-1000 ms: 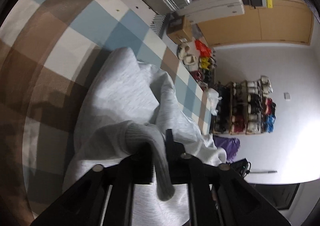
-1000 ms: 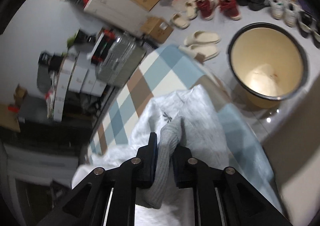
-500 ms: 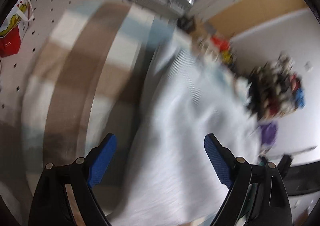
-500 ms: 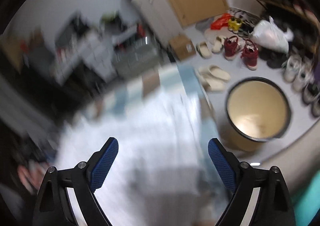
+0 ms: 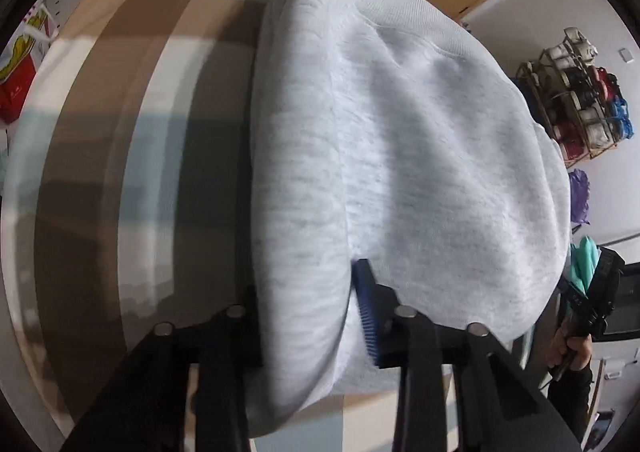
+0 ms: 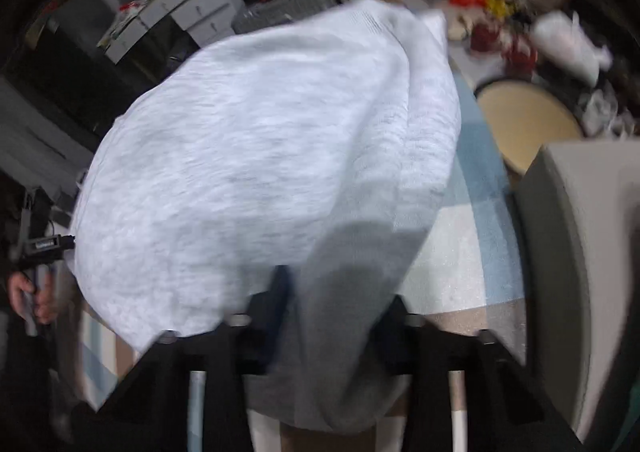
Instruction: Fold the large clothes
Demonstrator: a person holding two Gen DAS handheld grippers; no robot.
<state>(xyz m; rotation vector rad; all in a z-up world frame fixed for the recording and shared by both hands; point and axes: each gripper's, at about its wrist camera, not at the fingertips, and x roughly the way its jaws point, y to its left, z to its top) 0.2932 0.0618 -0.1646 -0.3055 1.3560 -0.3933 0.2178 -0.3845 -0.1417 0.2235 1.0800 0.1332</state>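
— Where was the grey sweatshirt [image 5: 400, 140] just then?

— Spread over the checked tablecloth [image 5: 132, 140], with a fold bunched up at each near corner.

— And the grippers?

— The left gripper [image 5: 308, 316] had just been closing; its jaws stood narrow, pinching a thick roll of the fabric between the blue pads [image 5: 366, 312]. The right gripper [image 6: 332, 316] had just been closing too, clamped on a hanging fold [image 6: 340, 292]. A cream tub [image 6: 528, 120] sat on the floor beyond.

Soft, matt grey fleece sweatshirt [image 5: 400, 156]; smooth woven checked cloth [image 5: 120, 156] beneath; ribbed blue pads [image 5: 366, 308] on matt black plastic fingers.
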